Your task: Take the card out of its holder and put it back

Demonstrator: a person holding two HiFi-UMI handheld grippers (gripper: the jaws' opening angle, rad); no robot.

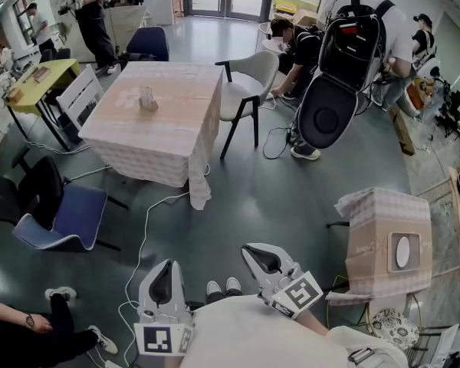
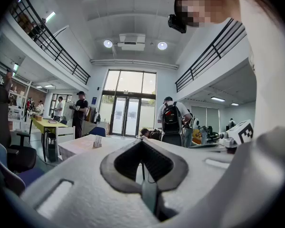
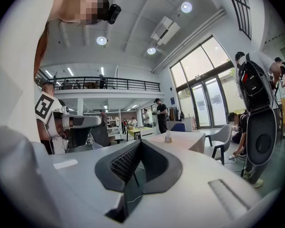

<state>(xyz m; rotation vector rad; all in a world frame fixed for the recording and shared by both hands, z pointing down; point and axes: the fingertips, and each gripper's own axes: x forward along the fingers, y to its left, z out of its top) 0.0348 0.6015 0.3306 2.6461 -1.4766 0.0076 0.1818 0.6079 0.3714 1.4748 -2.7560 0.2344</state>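
A small clear card holder [image 1: 147, 98] with a card in it stands on the cloth-covered table [image 1: 172, 140], far ahead of me. It also shows in the left gripper view as a small holder [image 2: 98, 142] and in the right gripper view as a distant holder [image 3: 168, 137]. My left gripper [image 1: 164, 267] and right gripper [image 1: 251, 250] are held close to my body, well short of the table. Both point level toward it. The left gripper [image 2: 141, 141] is shut with nothing in it, and so is the right gripper [image 3: 140, 143].
A grey chair [image 1: 249, 83] stands at the table's right side and a dark blue chair [image 1: 61, 213] at its near left. White cables [image 1: 142, 244] trail over the floor. A person with a backpack [image 1: 345, 60] stands far right. A small covered table [image 1: 383, 205] with a plate [image 1: 403, 251] is at my right.
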